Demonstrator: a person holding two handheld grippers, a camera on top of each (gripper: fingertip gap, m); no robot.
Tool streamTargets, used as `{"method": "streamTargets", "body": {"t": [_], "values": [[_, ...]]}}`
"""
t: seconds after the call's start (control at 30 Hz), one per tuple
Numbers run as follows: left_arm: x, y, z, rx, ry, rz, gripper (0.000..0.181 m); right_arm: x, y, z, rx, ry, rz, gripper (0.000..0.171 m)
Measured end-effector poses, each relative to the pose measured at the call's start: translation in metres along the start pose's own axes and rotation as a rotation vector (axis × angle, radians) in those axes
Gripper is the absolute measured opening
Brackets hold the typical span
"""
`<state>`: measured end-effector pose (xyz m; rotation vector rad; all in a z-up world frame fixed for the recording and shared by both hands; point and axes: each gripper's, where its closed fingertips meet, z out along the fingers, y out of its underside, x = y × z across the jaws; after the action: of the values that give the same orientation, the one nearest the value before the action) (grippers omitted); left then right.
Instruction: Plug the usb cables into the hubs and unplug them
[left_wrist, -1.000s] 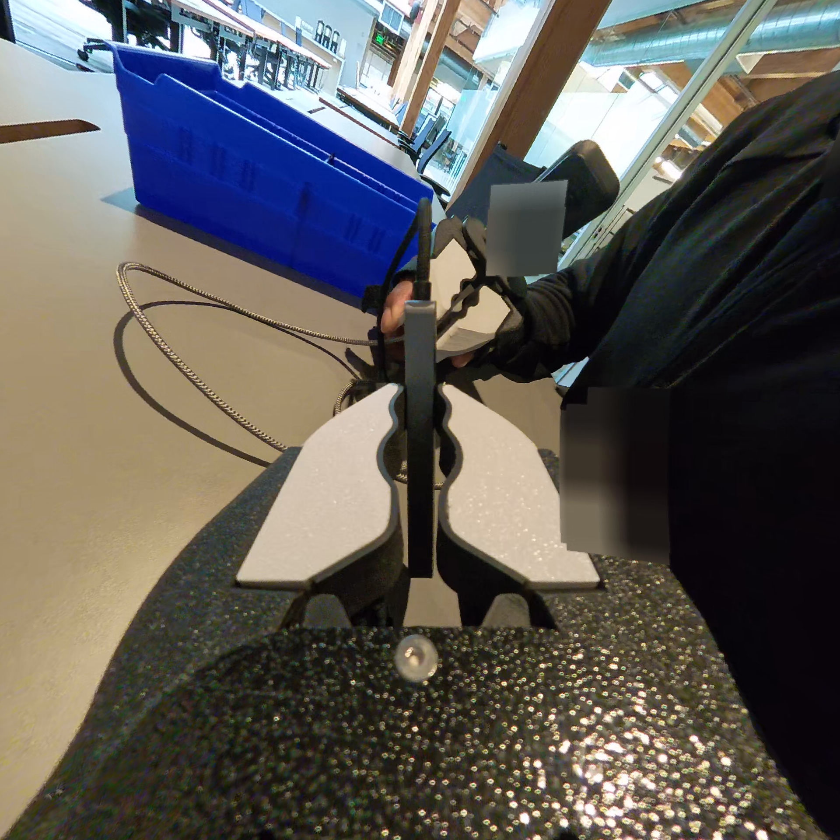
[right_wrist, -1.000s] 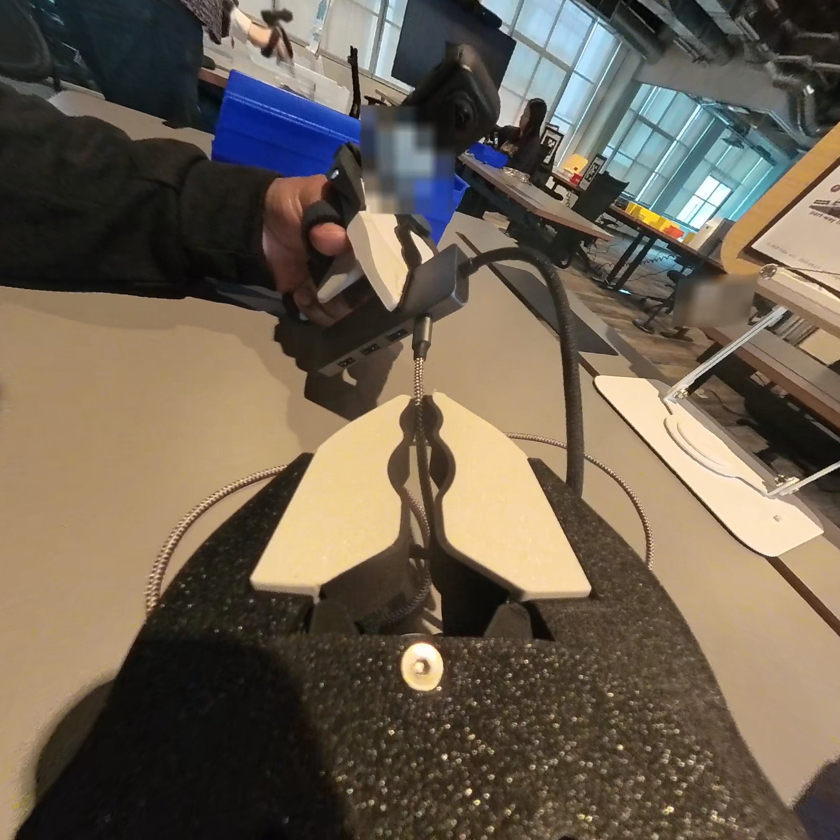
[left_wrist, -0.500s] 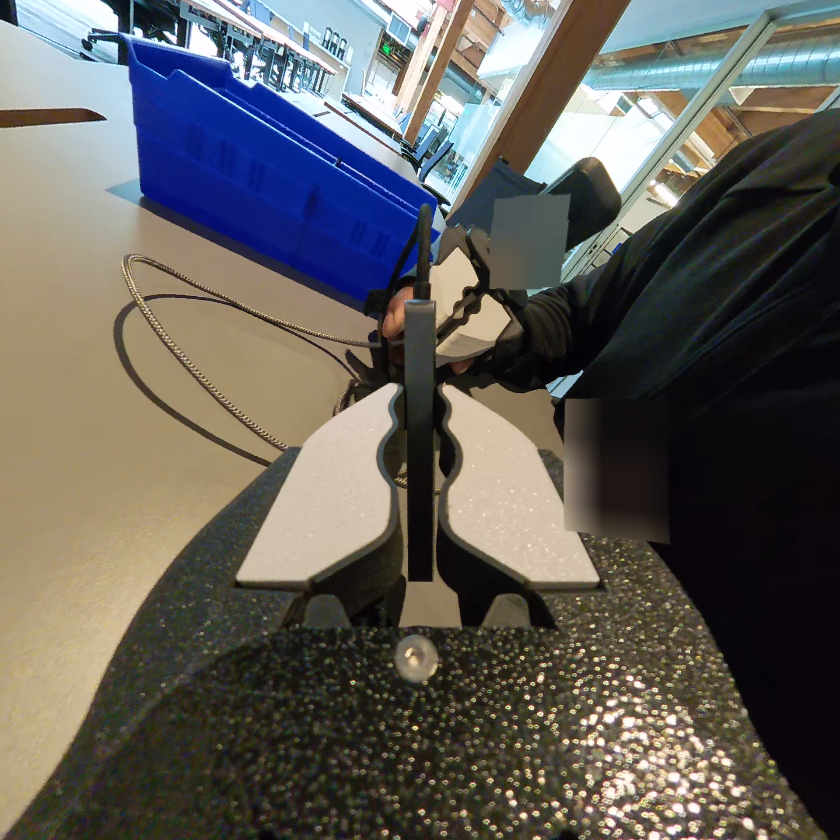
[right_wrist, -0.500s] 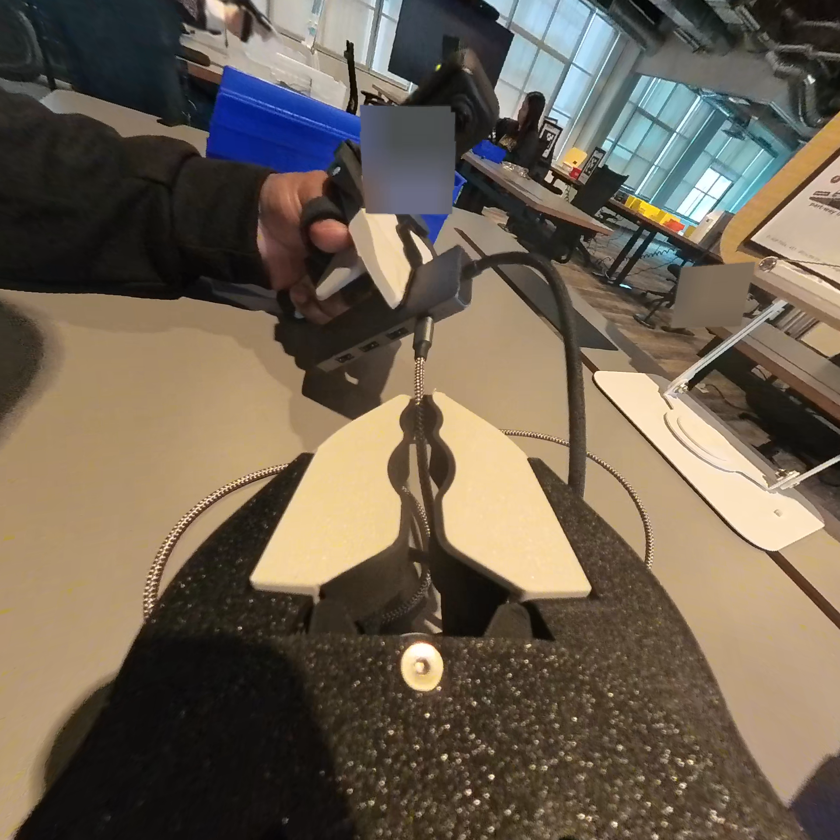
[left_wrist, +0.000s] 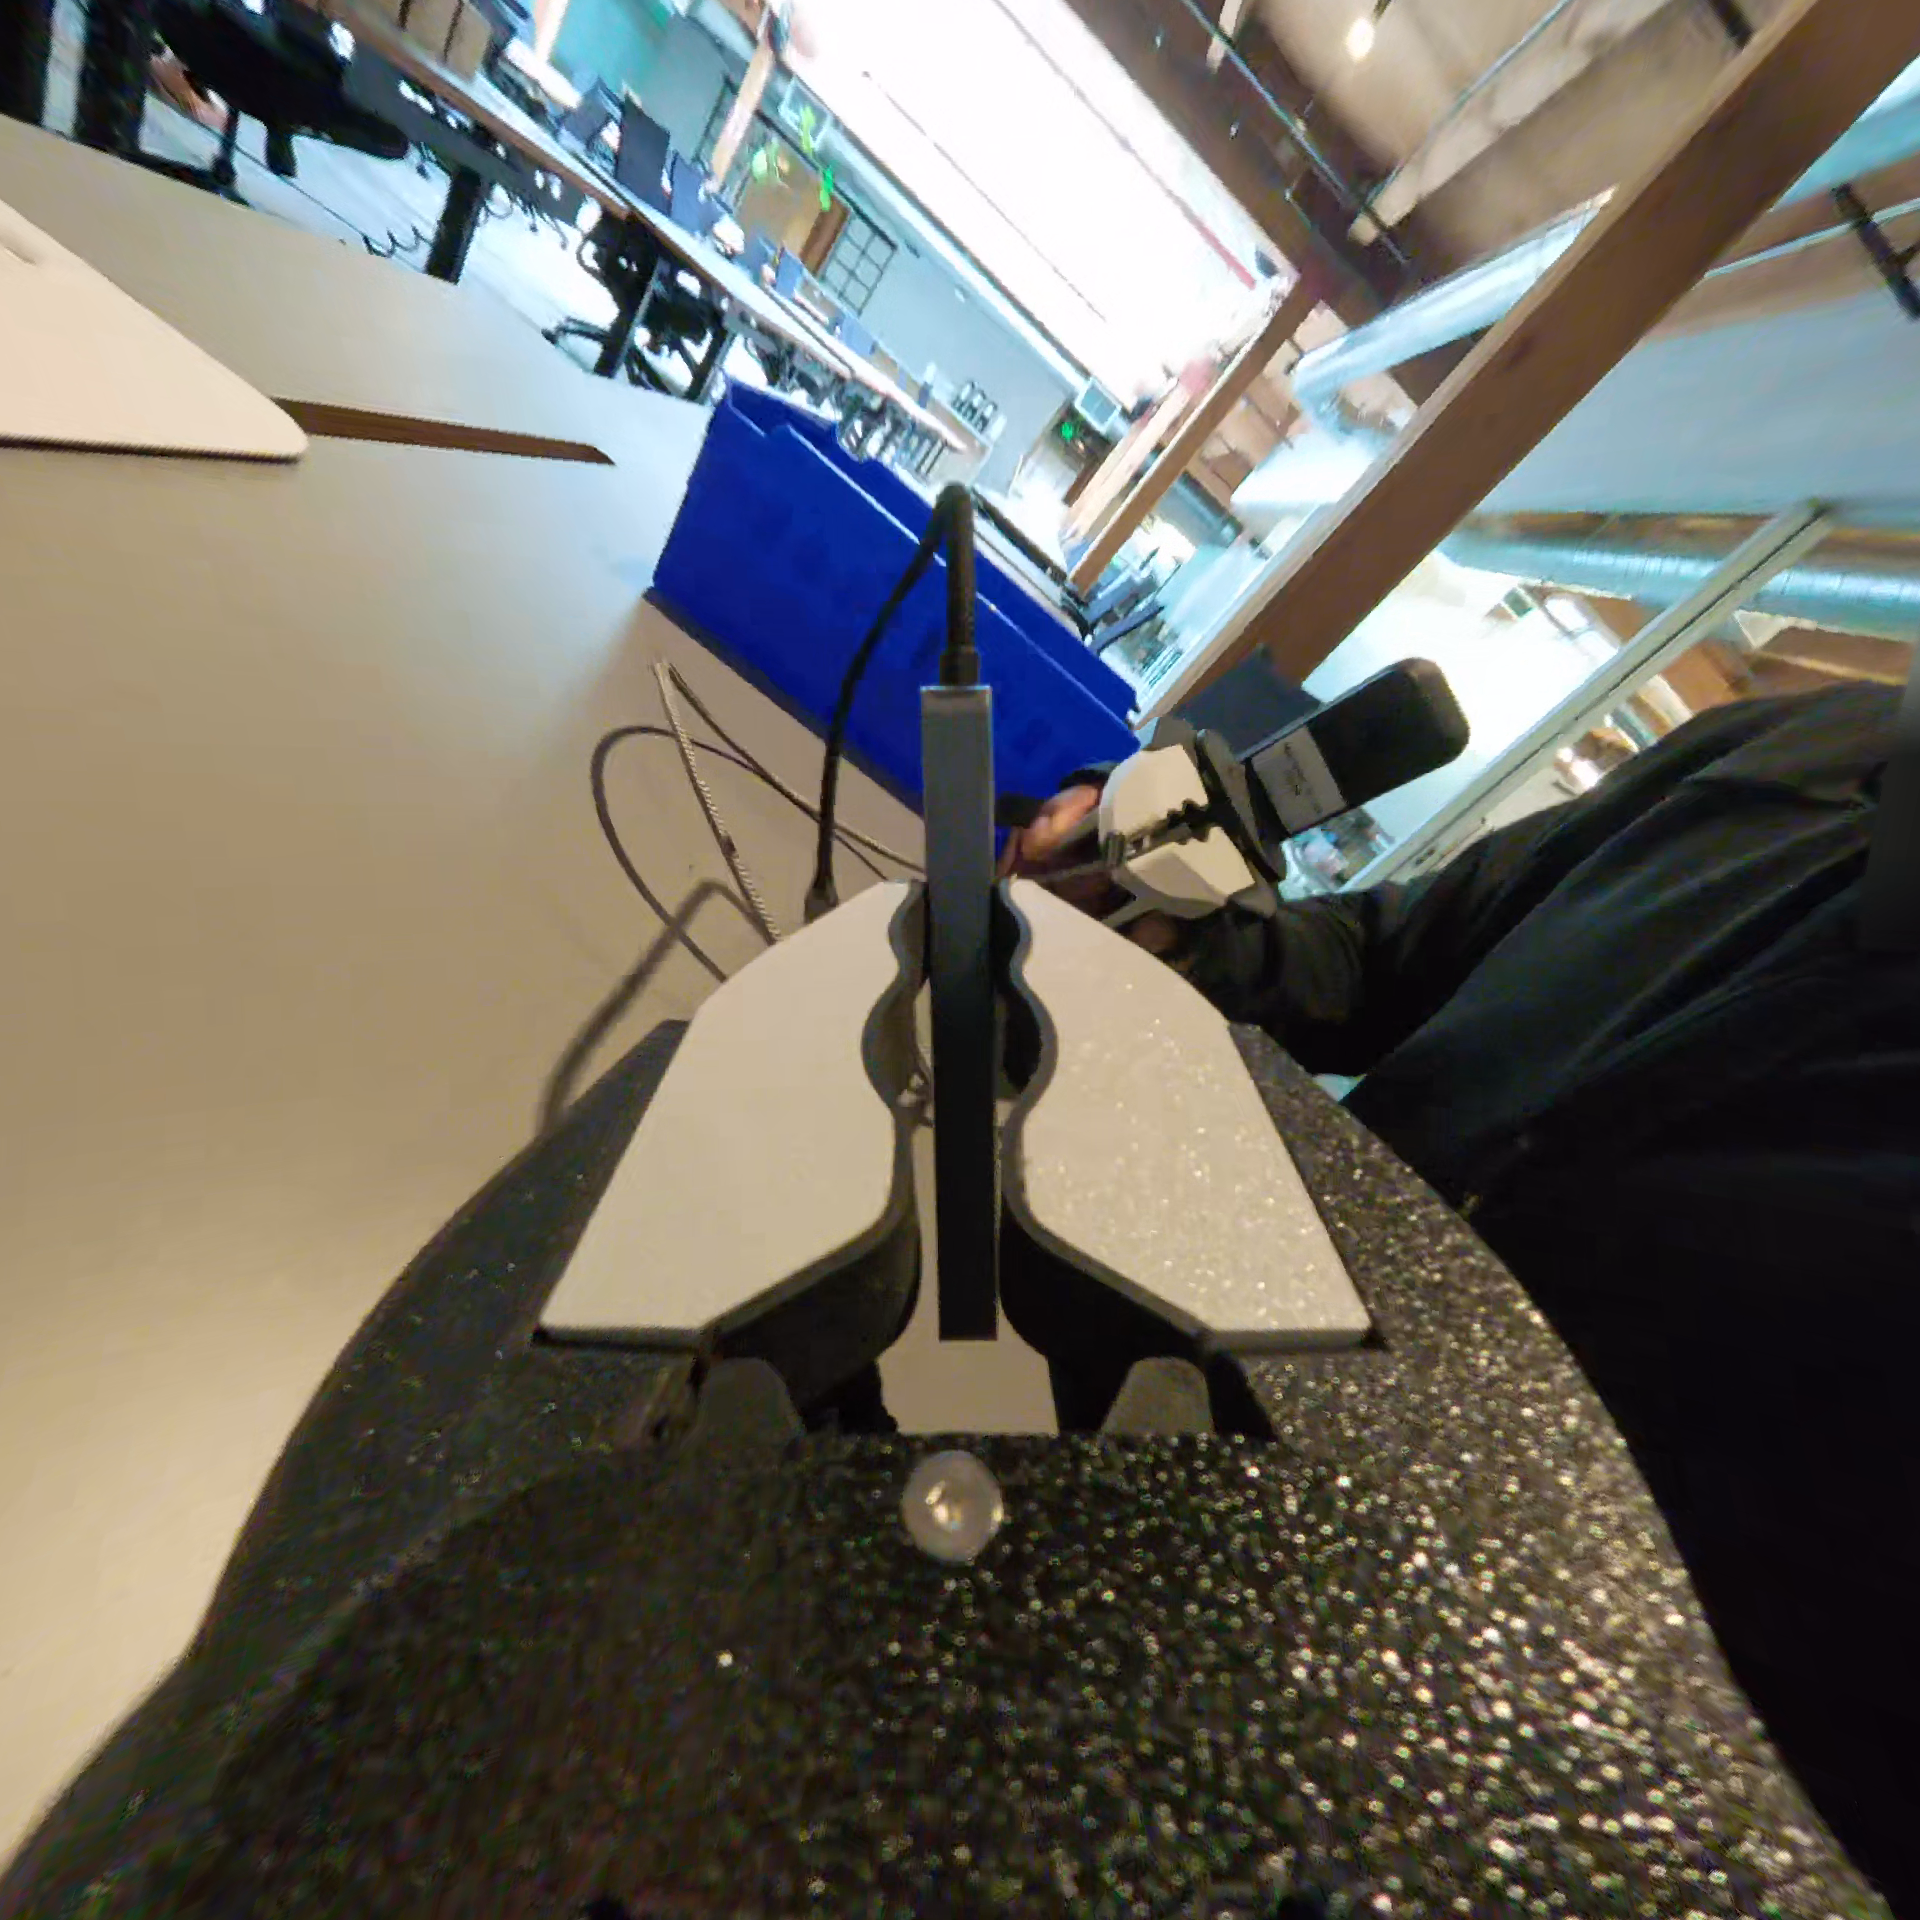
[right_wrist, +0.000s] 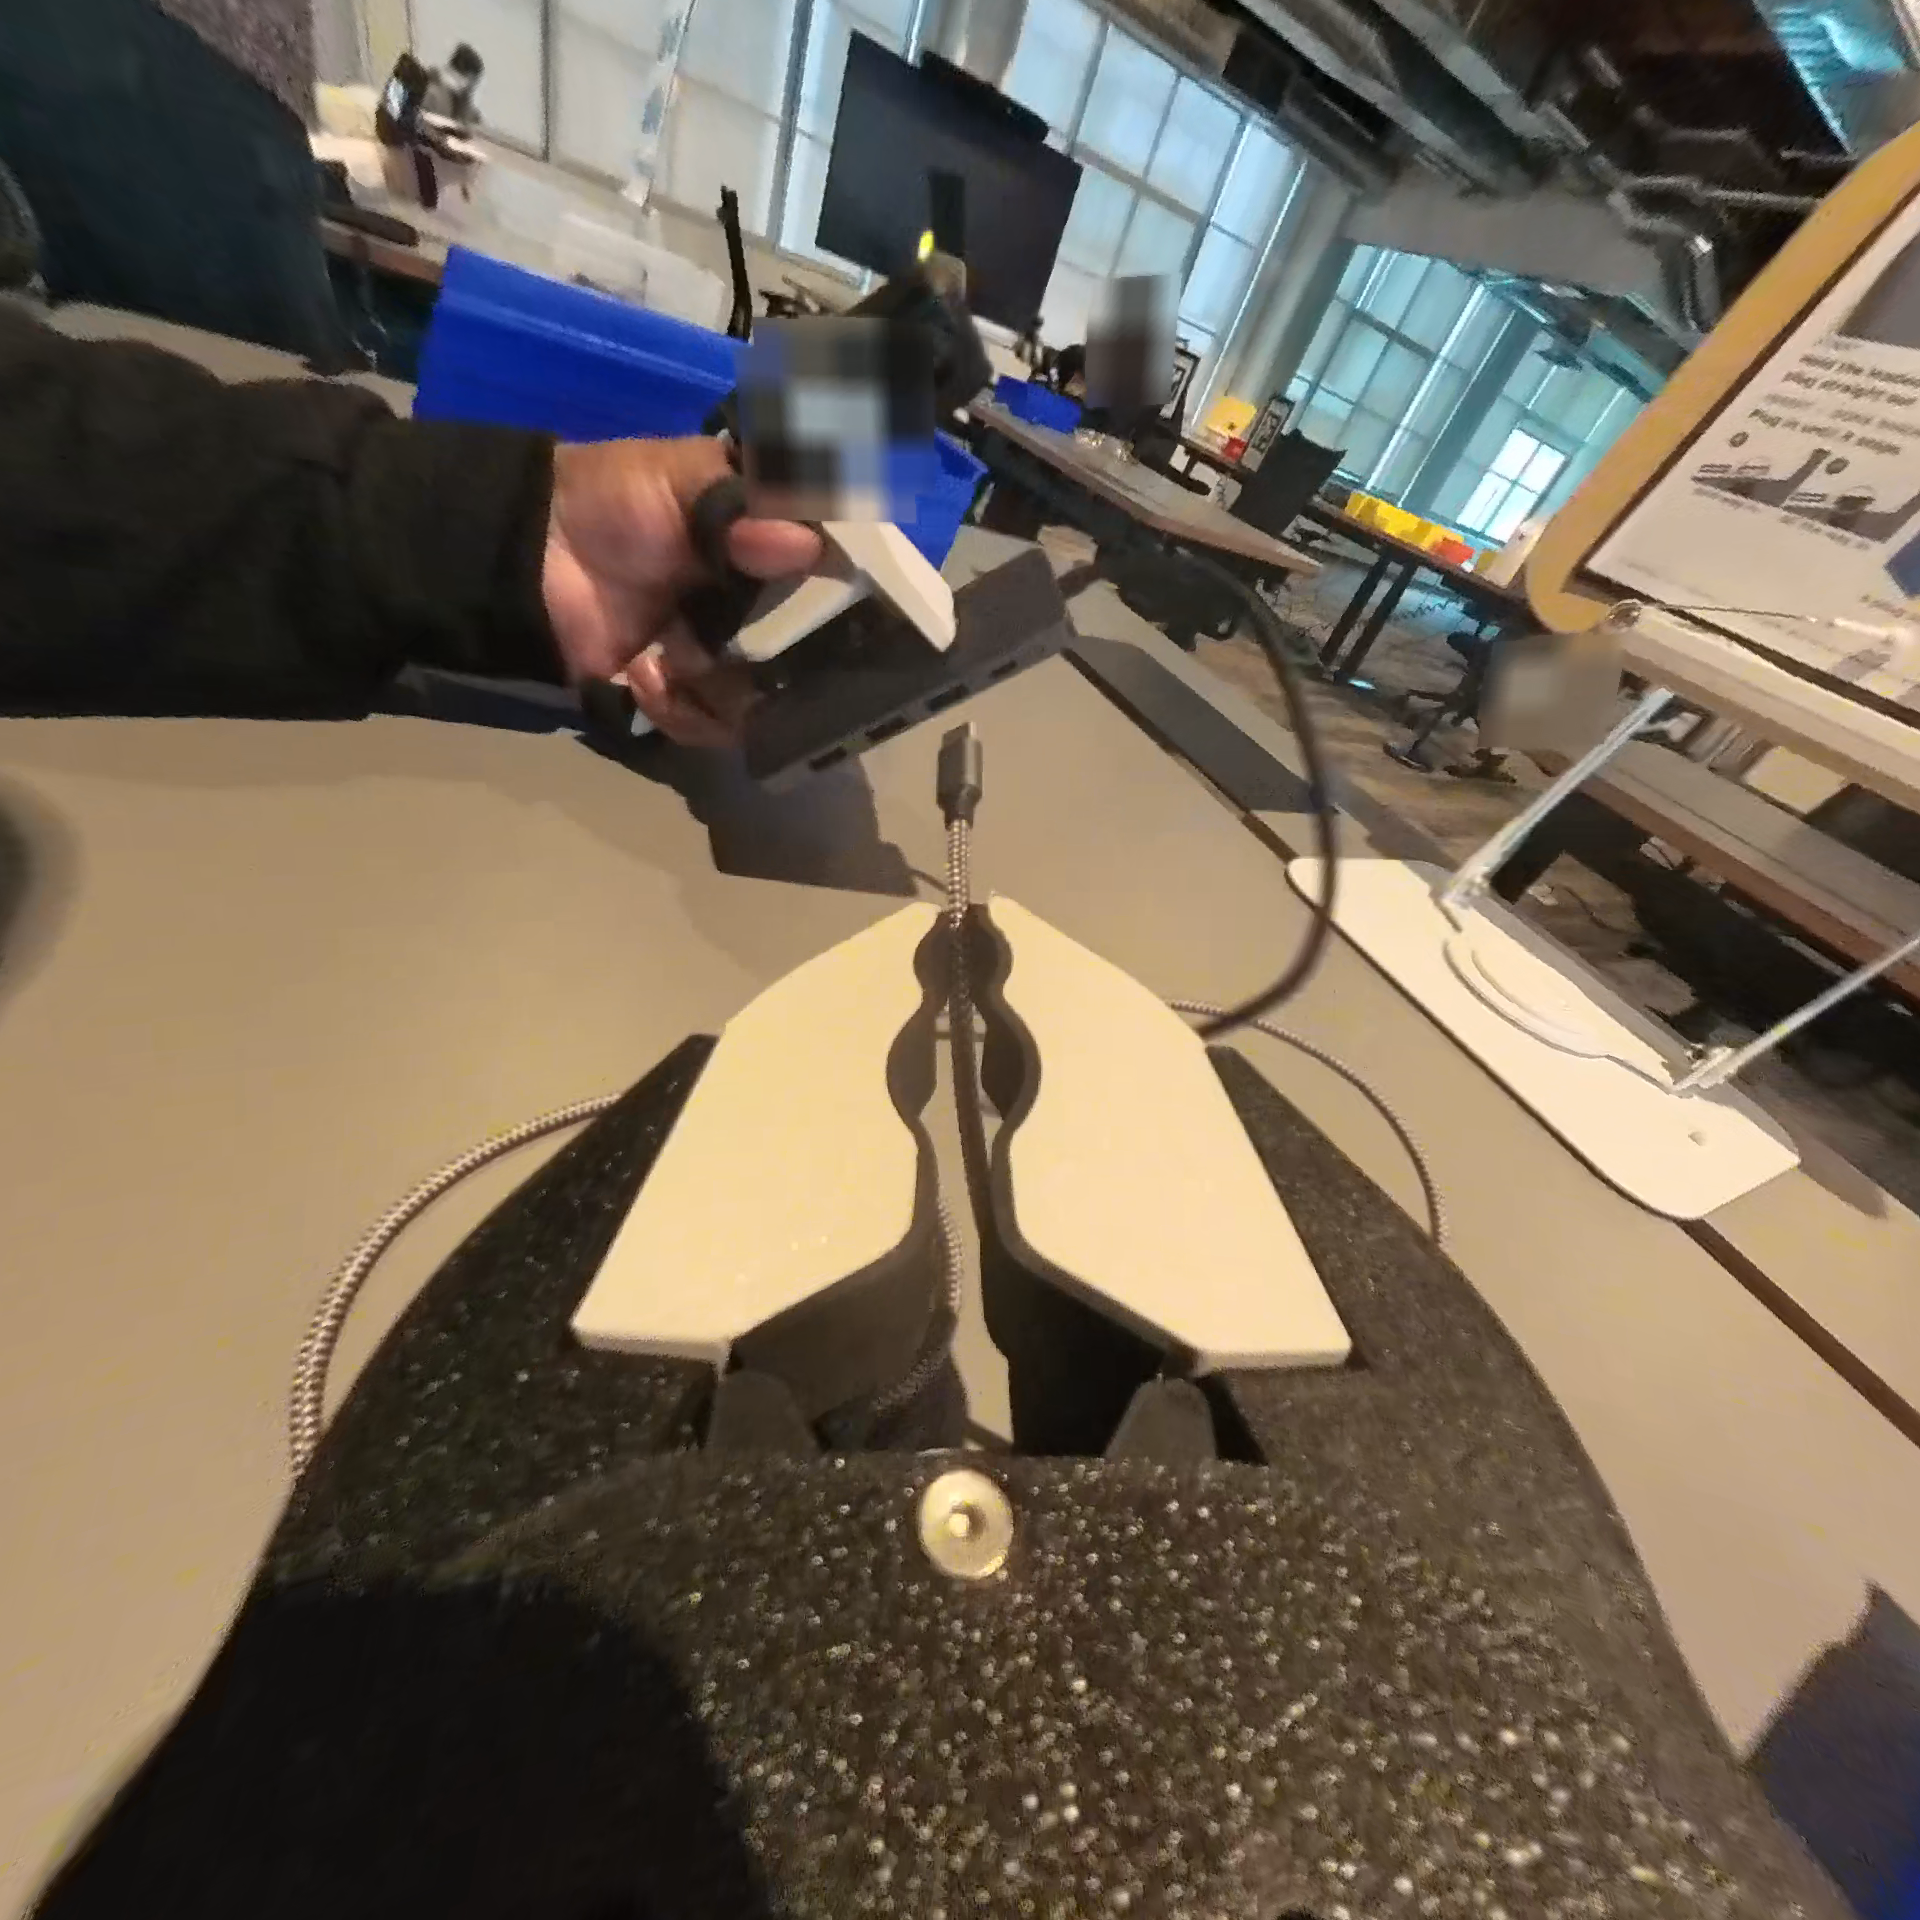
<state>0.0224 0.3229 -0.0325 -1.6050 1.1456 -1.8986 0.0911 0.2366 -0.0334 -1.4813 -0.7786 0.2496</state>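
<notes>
- Hub (left_wrist: 961, 997) sitting edge-on btwn the left gripper (left_wrist: 961, 914) fingers, which are pinching it tight; seen from the right wrist view, hub (right_wrist: 914, 665) is hanging in the air above the table (right_wrist: 364, 935), ports facing the right gripper (right_wrist: 961, 914).
- Hub's own black cord (right_wrist: 1299, 831) is looping off its far end and down toward the table.
- Right gripper is clamping the braided cable (right_wrist: 961, 997) in its narrow slot, fingers nearly closed on it.
- Plug (right_wrist: 958, 774) is sticking up past the fingertips, just below the hub's port row, not touching: a clear gap is showing.
- Rest of the cable is trailing in a loop on the table (left_wrist: 260, 831) behind the right gripper.
- Blue bin (left_wrist: 821, 561) is standing on the table beyond the hub; white stand base (right_wrist: 1558, 1081) is lying off to the right.
</notes>
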Motion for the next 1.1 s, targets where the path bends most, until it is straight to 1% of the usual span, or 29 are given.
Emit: {"method": "streamTargets", "body": {"t": [0.13, 0.23, 0.37, 0.53, 0.6, 0.7, 0.83, 1.03, 1.1], "values": [[-0.013, -0.003, -0.002, 0.028, -0.063, -0.038, 0.011, -0.001, -0.002, 0.001, -0.002, 0.008, -0.038, 0.003], [-0.014, -0.01, -0.005, 0.07, -0.082, -0.008, 0.011, -0.005, -0.005, 0.002, -0.017, 0.028, -0.117, 0.003], [-0.007, -0.03, -0.016, 0.213, -0.041, 0.056, 0.011, 0.006, 0.0, 0.002, -0.072, 0.102, -0.158, 0.003], [0.007, -0.057, -0.039, 0.448, 0.053, 0.115, 0.011, 0.028, 0.011, 0.0, -0.122, 0.188, -0.082, 0.003], [0.007, -0.062, -0.045, 0.496, 0.05, 0.114, 0.011, 0.035, 0.01, -0.002, -0.122, 0.216, -0.067, 0.003], [-0.01, -0.063, -0.047, 0.499, -0.077, 0.123, 0.011, 0.038, 0.001, -0.005, -0.104, 0.244, -0.09, 0.003], [-0.019, -0.065, -0.049, 0.519, -0.177, 0.136, 0.011, 0.038, -0.014, -0.009, -0.099, 0.302, -0.196, 0.003], [-0.024, -0.06, -0.04, 0.463, -0.23, 0.156, 0.011, 0.034, -0.027, -0.012, -0.097, 0.336, -0.285, 0.003], [-0.025, -0.057, -0.035, 0.428, -0.244, 0.167, 0.011, 0.031, -0.026, -0.01, -0.13, 0.309, -0.295, 0.003]]}}
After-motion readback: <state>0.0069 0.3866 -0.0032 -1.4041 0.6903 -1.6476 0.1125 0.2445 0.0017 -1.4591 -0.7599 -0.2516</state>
